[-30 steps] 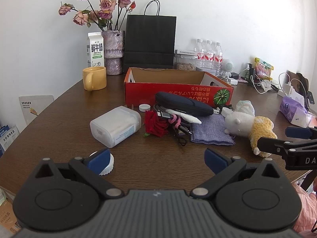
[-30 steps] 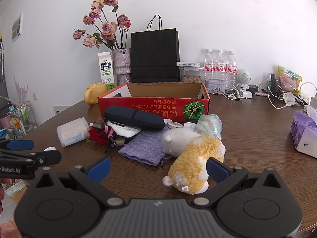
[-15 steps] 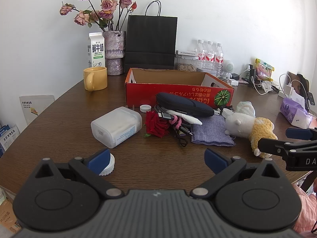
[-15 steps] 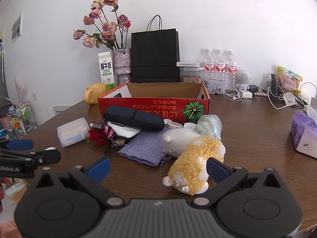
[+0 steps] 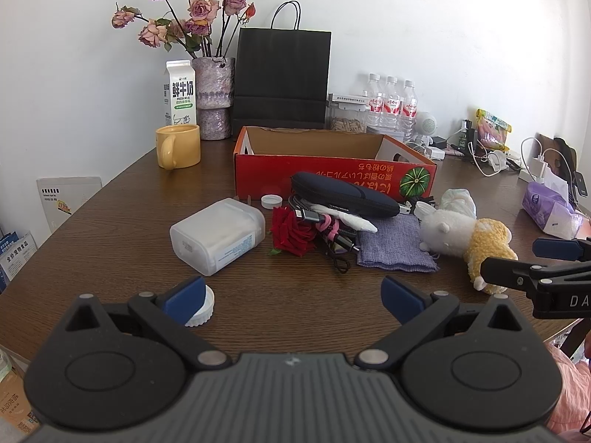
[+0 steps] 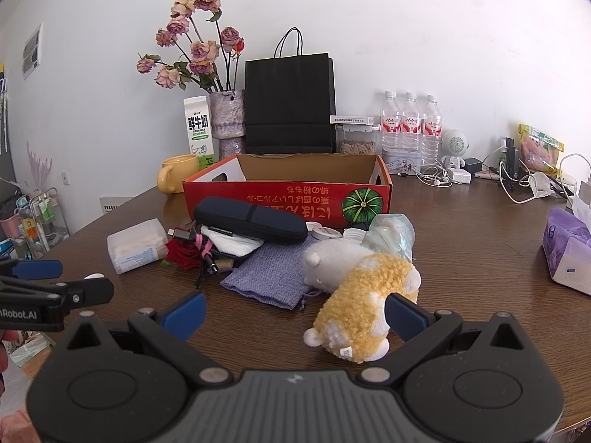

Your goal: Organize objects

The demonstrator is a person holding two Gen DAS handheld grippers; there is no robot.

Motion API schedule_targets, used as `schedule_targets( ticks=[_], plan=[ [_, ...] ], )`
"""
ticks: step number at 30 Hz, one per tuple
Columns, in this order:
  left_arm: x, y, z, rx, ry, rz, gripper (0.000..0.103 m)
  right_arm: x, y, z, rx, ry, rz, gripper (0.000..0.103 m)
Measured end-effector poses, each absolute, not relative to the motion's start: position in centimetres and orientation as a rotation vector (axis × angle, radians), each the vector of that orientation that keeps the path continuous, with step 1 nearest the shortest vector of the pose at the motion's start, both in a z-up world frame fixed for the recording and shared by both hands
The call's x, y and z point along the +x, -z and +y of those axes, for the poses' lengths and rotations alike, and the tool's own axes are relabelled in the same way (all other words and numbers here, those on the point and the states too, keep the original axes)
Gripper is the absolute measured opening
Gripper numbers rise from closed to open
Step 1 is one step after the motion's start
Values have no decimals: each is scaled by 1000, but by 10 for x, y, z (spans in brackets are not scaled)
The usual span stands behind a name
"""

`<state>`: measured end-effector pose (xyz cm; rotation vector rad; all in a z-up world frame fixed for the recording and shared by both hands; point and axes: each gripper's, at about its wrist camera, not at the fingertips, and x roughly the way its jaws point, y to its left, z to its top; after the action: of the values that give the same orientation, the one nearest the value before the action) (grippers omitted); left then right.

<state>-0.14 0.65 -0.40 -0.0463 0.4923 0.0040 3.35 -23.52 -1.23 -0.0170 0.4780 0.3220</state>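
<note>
A red open cardboard box (image 5: pixel 325 175) (image 6: pixel 288 203) stands mid-table. In front of it lie a dark zip case (image 5: pixel 343 193) (image 6: pixel 251 217), a red rose (image 5: pixel 291 232), cables (image 5: pixel 332 229), a purple cloth pouch (image 5: pixel 395 241) (image 6: pixel 269 277), a white plastic box (image 5: pixel 218 234) (image 6: pixel 135 245) and a yellow-and-white plush toy (image 5: pixel 469 241) (image 6: pixel 358 291). My left gripper (image 5: pixel 293 295) is open and empty, low over the near table edge. My right gripper (image 6: pixel 295 312) is open and empty; its right fingertip is beside the plush toy.
A white cap (image 5: pixel 201 308) lies by my left finger. A yellow mug (image 5: pixel 177 146), milk carton (image 5: pixel 180 92), vase of dried roses (image 5: pixel 212 96), black paper bag (image 5: pixel 282 81), water bottles (image 5: pixel 391 103), chargers and a purple tissue pack (image 5: pixel 550 212) line the back and right.
The left gripper has drifted slightly back and to the left; the right gripper is nearly still. Both stay open and empty.
</note>
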Motion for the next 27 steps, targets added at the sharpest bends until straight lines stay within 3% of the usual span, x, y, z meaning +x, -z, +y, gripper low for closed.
schedule_targets(
  ticks=[27],
  plan=[
    [-1,5,10,-59,-11,500,103,35,19,-237,-22,-312,482,103]
  ],
)
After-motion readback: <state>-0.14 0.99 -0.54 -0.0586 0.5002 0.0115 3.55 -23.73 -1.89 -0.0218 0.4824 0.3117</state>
